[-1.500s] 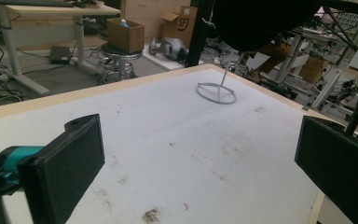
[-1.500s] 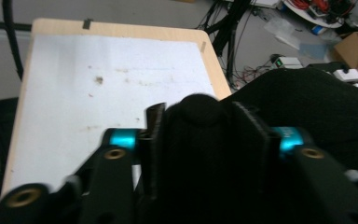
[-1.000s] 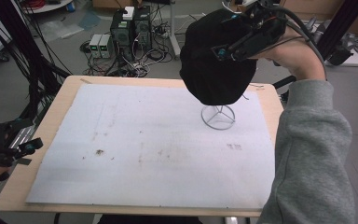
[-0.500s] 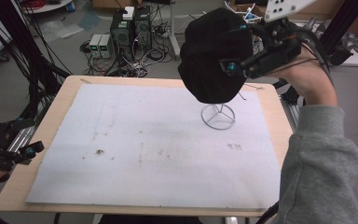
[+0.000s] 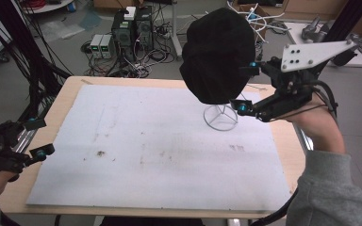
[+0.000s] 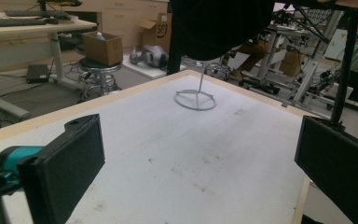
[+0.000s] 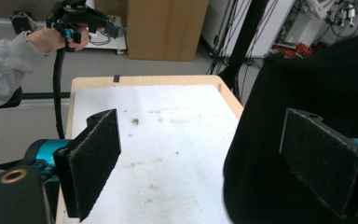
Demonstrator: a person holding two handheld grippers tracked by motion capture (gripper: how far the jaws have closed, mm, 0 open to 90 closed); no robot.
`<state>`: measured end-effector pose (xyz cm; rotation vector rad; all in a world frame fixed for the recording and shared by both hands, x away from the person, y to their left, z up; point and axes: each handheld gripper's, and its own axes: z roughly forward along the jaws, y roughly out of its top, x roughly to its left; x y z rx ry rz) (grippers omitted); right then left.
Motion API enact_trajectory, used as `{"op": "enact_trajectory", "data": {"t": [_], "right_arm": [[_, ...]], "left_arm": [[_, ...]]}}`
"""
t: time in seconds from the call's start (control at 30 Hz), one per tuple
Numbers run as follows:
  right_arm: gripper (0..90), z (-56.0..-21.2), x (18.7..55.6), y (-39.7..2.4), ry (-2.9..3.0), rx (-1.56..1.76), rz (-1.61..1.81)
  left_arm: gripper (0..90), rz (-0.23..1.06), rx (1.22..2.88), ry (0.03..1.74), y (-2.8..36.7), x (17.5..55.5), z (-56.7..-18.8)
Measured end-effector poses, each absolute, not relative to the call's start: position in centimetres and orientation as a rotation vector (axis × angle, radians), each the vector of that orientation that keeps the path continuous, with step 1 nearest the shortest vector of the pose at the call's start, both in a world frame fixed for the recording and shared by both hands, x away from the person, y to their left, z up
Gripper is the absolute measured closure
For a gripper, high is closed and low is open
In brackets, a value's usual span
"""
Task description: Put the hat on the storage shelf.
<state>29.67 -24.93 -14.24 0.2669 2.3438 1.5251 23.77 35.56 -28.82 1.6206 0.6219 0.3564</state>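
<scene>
High view: left hand-held gripper [image 5: 37, 139] cut off at the lower left edge, off the bench's [image 5: 70, 96] left side, jaws spread with nothing between them. Right sleeve [image 5: 327, 195] cropped at the lower right corner. Right hand-held gripper [image 5: 245, 88] raised beside the black hat [image 5: 218, 54], jaws spread, one tip near the hat's side and one near its lower rim; contact with the cloth not clear from here. Grey three-cornered plate [image 5: 313, 52] on top of it.

Hat perched on a wire stand [image 5: 221, 117] at the far right part of the white sheet [image 5: 160, 150]. Stand's upper stem hidden under the hat, only ring base and lower stem showing. Sheet scuffed, with small dark specks [image 5: 100, 153] toward the left, covering nearly all of the wooden top; bare wood left as a thin border.

Left gripper view: two black padded jaws wide apart at the bottom corners, sheet between, stand's ring base [image 6: 195, 99] farther off, hat [image 6: 219, 25] cropped by the top edge.

Right gripper view: two jaws apart, the right one in front of the hat's [image 7: 307, 93] dark cloth, touching or not hard to tell. Hat cut off at the right and bottom. Far off, the other hand [image 7: 56, 35] with its gripper, cable hanging down.

Count: one hat, one stand, one sheet, two grippers.

Beyond the bench: grey floor, computer boxes [image 5: 134, 23] with tangled cables, black frame posts, cardboard boxes, a stool [image 6: 98, 70], other benches.
</scene>
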Motion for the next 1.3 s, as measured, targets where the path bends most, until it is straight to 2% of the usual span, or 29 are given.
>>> {"op": "enact_trajectory", "data": {"t": [0.3, 0.63, 1.03, 1.3], "right_arm": [[11.6, -18.2, 27.6, -26.3, 2.284, 0.286, 1.546], [11.7, -22.8, 27.0, -27.5, 2.186, 0.420, 1.613], [11.6, -26.4, 26.1, -28.7, 2.094, 0.475, 1.770], [11.6, -27.4, 25.3, -29.3, 2.070, 0.463, 1.843]], "left_arm": [[1.7, 0.352, 1.618, 0.593, 34.7, 24.5, -28.6], [1.7, 0.345, 1.639, 0.576, 34.0, 25.2, -29.1], [1.7, 0.349, 1.639, 0.563, 33.8, 24.8, -29.0], [1.8, 0.343, 1.647, 0.546, 33.6, 24.7, -29.1]]}}
